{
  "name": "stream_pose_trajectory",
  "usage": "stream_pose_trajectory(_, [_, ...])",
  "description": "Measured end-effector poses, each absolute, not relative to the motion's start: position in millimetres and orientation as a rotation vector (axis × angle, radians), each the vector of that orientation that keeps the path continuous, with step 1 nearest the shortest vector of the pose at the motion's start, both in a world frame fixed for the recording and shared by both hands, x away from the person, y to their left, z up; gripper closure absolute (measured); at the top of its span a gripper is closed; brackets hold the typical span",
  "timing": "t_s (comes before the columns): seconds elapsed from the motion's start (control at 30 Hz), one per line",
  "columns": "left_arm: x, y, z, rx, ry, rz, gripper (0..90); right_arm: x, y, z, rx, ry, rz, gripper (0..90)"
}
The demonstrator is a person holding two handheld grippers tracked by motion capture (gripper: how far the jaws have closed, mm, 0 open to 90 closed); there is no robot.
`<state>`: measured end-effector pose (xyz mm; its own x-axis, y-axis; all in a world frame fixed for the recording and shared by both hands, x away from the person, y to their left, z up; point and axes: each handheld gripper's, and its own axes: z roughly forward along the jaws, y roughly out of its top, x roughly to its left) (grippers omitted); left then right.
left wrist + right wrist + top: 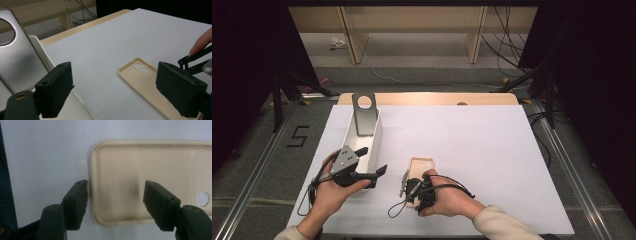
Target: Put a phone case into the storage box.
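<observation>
Right claw (116, 203) points down over the near end of the cream plastic phone case (150, 180), lying hollow side up on the white table (472, 130). Jaws parted, one outside the case's edge, one over its hollow; pads not pressing on it. Left claw (115, 92) wide open, holding nothing, beside the white rectangular tray (374, 145) with a silver phone (364, 112) propped in it.

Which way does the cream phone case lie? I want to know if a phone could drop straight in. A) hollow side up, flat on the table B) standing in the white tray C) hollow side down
A: the cream phone case shows its raised rim and hollow inside, flat on the table.
</observation>
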<state>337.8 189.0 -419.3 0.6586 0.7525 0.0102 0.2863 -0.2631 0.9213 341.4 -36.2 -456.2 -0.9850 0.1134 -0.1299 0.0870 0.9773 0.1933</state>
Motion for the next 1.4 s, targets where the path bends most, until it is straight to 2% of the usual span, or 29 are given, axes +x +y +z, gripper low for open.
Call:
stream_pose_trajectory(0.57, [337.9,189.3,-419.1,1.836,0.825,0.562,14.0,339.7,-31.7,-458.4,0.117,2.999,0.253,47.1])
stream_pose_trajectory(0.87, [337.8,189.3,-419.2,1.834,0.826,0.561,14.0,337.1,-30.2,-457.5,0.075,3.023,0.239,59.2])
stream_pose_trajectory(1.4, [337.3,188.5,-420.0,1.838,0.824,0.559,13.9,331.4,-27.9,-456.8,0.009,3.034,0.206,71.9])
